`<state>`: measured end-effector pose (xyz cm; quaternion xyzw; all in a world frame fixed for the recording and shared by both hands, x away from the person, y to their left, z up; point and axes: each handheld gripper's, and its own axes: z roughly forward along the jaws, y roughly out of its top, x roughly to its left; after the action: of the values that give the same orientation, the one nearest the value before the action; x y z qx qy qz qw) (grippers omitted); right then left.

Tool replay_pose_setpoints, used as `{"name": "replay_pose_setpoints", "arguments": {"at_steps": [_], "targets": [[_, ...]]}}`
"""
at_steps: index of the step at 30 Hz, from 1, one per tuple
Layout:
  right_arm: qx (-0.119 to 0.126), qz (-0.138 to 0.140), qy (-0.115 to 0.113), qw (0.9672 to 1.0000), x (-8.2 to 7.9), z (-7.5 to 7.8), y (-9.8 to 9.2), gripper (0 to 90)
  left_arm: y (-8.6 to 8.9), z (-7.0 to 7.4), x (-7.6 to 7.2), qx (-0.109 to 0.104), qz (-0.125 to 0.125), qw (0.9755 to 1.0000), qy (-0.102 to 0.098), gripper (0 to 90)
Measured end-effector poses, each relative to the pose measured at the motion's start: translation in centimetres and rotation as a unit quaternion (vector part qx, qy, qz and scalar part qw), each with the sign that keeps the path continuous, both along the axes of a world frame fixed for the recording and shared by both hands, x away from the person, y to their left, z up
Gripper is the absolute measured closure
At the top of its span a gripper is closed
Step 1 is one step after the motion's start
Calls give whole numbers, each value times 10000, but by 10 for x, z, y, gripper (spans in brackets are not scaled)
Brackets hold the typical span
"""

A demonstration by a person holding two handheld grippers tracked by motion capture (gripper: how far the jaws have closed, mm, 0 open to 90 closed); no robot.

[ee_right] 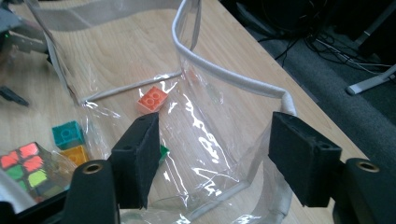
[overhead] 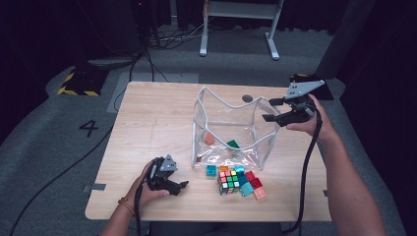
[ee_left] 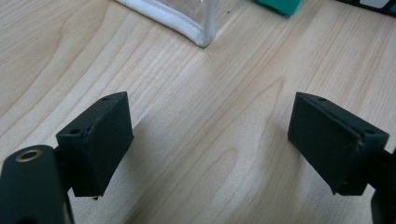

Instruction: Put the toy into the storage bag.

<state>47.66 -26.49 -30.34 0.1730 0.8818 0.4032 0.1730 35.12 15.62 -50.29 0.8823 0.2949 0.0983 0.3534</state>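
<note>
The right gripper (overhead: 273,109) hangs at the clear plastic bag's (overhead: 231,128) right rim, jaws apart, the white-trimmed rim (ee_right: 233,79) between them but unpressed; inside the bag lie an orange brick (ee_right: 152,99) and a green brick (overhead: 232,144); the left gripper (overhead: 179,187) rests on the wooden table (overhead: 147,123), jaws wide, holding nothing; a Rubik's cube (overhead: 228,181) sits just before the bag.
</note>
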Motion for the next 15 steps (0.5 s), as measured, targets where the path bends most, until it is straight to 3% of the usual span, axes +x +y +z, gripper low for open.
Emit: {"name": "replay_pose_setpoints", "arguments": {"at_steps": [7,15], "targets": [[243,-211,-257,9992,-14,5,-11,310,0,0,0,-1,4,10000,0,140],[383,-437,-360,9977,-29,5,-22,275,0,0,0,-1,5,10000,2,140]]}}
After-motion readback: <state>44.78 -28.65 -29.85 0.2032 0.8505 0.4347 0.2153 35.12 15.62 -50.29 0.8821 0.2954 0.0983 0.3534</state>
